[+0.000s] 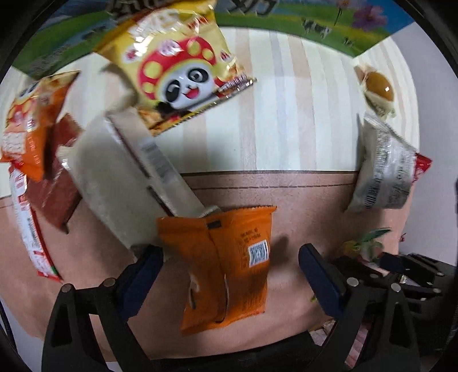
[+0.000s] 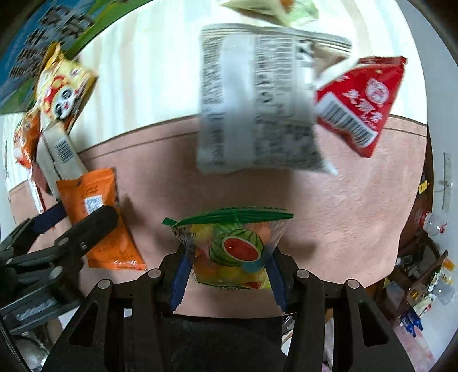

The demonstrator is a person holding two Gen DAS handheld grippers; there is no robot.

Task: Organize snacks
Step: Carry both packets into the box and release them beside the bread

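My left gripper (image 1: pixel 230 264) is open, its fingers either side of an orange snack packet (image 1: pixel 229 266) lying on the pink cloth; the packet also shows in the right wrist view (image 2: pixel 97 217). Beside it lie a long beige box (image 1: pixel 128 171) and a yellow panda packet (image 1: pixel 183 68). My right gripper (image 2: pixel 229 274) is shut on a clear fruit-jelly bag with a watermelon picture (image 2: pixel 232 249), held above the cloth. A grey printed packet (image 2: pixel 254 100) and a red packet (image 2: pixel 360 100) lie ahead of it.
More packets lie at the far left, orange (image 1: pixel 25 126), brown (image 1: pixel 57 177) and white-red (image 1: pixel 28 223). A wrapped bun (image 1: pixel 377 85) sits at the right. A green picture box (image 1: pixel 300 23) stands at the back. Shelves with clutter (image 2: pixel 423 274) lie beyond the table's right edge.
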